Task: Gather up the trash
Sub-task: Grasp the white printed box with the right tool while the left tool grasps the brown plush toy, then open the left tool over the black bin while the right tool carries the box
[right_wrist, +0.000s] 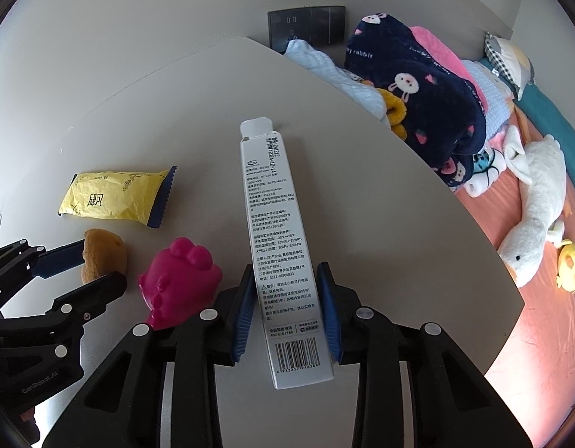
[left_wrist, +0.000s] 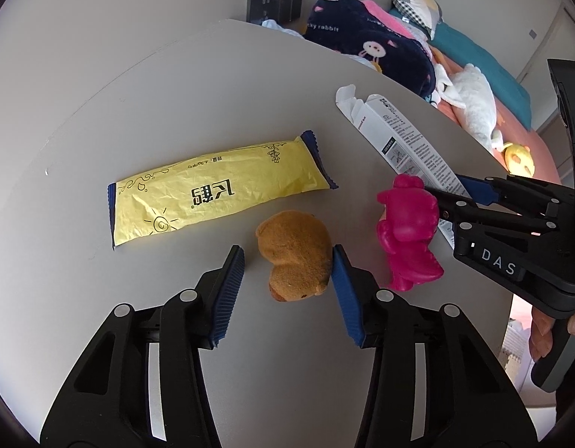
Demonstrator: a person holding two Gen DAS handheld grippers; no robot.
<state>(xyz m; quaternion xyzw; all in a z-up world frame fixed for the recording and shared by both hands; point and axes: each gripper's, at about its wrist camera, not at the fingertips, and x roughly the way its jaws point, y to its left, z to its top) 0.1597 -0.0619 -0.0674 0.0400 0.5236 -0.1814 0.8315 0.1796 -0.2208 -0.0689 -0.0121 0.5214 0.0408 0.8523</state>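
1. So far, as best one can judge, nothing has been collected: both pieces of trash lie on the grey table [left_wrist: 100,93], and no bin shows in either view.
2. Trash appears to be the empty yellow snack wrapper [left_wrist: 216,190], flat near the table's middle, and the long white carton [right_wrist: 280,246] with its end flap open, lying toward the bed-side edge.
3. Between them sit a brown plush toy [left_wrist: 294,257] and a pink rubber toy [left_wrist: 407,231], likely not trash.
4. Right gripper [right_wrist: 287,310] is low over the table, its fingers straddling the carton's barcode end; the blue pads stand right at the carton's sides, but whether they grip it I cannot tell.
5. Left gripper [left_wrist: 287,291] hangs just above the table with fingers wide apart and holding nothing; the plush toy lies between the tips, touching or just beside the right-hand pad.
6. Left to do: lift the carton, then the wrapper.
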